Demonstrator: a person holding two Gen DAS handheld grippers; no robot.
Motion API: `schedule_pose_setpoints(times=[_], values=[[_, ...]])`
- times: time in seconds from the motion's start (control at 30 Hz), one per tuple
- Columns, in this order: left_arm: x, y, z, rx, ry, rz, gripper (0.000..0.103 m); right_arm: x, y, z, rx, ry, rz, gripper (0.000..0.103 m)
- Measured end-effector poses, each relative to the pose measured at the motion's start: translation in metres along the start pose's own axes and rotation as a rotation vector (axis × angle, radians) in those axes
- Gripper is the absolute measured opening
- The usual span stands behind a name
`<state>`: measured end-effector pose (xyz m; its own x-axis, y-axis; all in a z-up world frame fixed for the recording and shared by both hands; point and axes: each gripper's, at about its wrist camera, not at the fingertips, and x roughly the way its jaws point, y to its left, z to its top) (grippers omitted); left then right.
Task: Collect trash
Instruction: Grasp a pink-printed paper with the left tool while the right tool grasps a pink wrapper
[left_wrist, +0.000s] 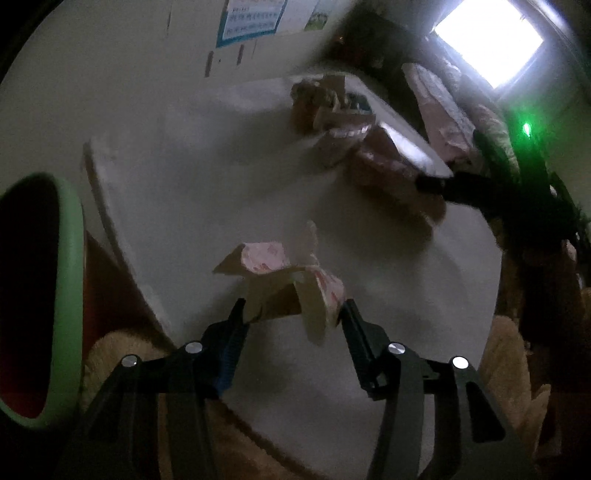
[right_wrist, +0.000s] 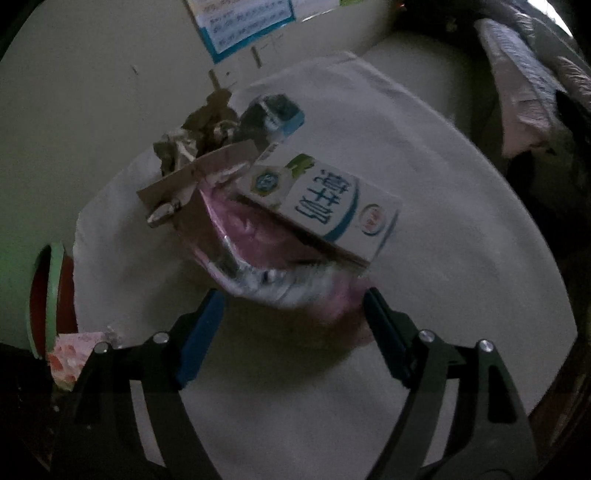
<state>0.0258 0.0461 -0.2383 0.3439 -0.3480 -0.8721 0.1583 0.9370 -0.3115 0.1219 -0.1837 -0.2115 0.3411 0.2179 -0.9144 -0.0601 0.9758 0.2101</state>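
Observation:
My left gripper (left_wrist: 293, 310) is shut on a torn pink-and-brown carton piece (left_wrist: 284, 280) and holds it above the white table (left_wrist: 192, 184). The same piece shows at the lower left of the right wrist view (right_wrist: 70, 354). My right gripper (right_wrist: 293, 299) is open, its jaws on either side of a pink plastic wrapper (right_wrist: 255, 254) at the near end of a trash pile. On the pile lie a white-and-blue milk carton (right_wrist: 332, 206), a brown cardboard flap (right_wrist: 195, 173) and crumpled paper (right_wrist: 192, 136). The pile shows far off in the left wrist view (left_wrist: 340, 122).
A green-rimmed bin with a red inside (left_wrist: 48, 295) stands left of the table, also in the right wrist view (right_wrist: 44, 280). A wall with posters (left_wrist: 251, 22) is behind the table. A bed with pink bedding (left_wrist: 443, 107) lies right, under a bright window (left_wrist: 487, 40).

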Motion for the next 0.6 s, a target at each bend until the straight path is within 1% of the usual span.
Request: schedule_pose_setpoints(times=[0.03,0.07,0.13,0.17,0.2,0.23,0.27,0.37,0.43,0.5,0.53,0.57,0.6], values=[[0.001,-0.001,0.000,0.001,0.002,0.004,0.050,0.002,0.001,0.000,-0.002,0.010,0.002,0.065],[0.001,-0.001,0.000,0.002,-0.003,0.005,0.051,0.002,0.003,-0.001,-0.020,0.005,-0.016,0.050],[-0.002,-0.004,0.003,0.009,-0.024,0.000,0.051,-0.002,0.006,-0.005,-0.037,0.016,-0.017,0.035],[-0.004,-0.005,0.004,0.015,-0.029,0.000,0.052,-0.005,0.006,-0.008,-0.029,0.018,0.005,0.023],[-0.006,-0.006,0.004,0.022,-0.037,0.000,0.053,-0.009,0.005,-0.011,-0.017,0.020,0.028,0.014],[-0.007,-0.008,0.004,0.028,-0.044,-0.002,0.055,-0.013,0.005,-0.015,-0.002,0.022,0.042,0.003],[-0.009,-0.007,0.004,0.031,-0.049,-0.005,0.058,-0.019,0.003,-0.021,0.024,0.019,0.069,0.003],[-0.011,-0.007,0.004,0.029,-0.061,-0.002,0.062,-0.037,0.000,-0.044,0.078,0.023,0.137,0.003],[-0.008,-0.005,0.005,0.015,-0.056,-0.003,0.064,-0.043,0.006,-0.057,0.072,0.029,0.167,0.004],[-0.005,-0.004,0.004,0.006,-0.051,-0.003,0.065,-0.049,0.010,-0.065,0.044,0.013,0.141,0.006],[-0.002,-0.005,0.004,0.005,-0.041,-0.001,0.065,-0.050,0.012,-0.065,0.025,-0.001,0.121,0.014],[-0.001,-0.005,0.003,0.005,-0.036,0.001,0.064,-0.052,0.014,-0.062,-0.004,-0.019,0.079,0.027],[0.000,-0.006,0.002,0.005,-0.031,0.002,0.064,-0.052,0.016,-0.057,-0.023,-0.033,0.042,0.034]])
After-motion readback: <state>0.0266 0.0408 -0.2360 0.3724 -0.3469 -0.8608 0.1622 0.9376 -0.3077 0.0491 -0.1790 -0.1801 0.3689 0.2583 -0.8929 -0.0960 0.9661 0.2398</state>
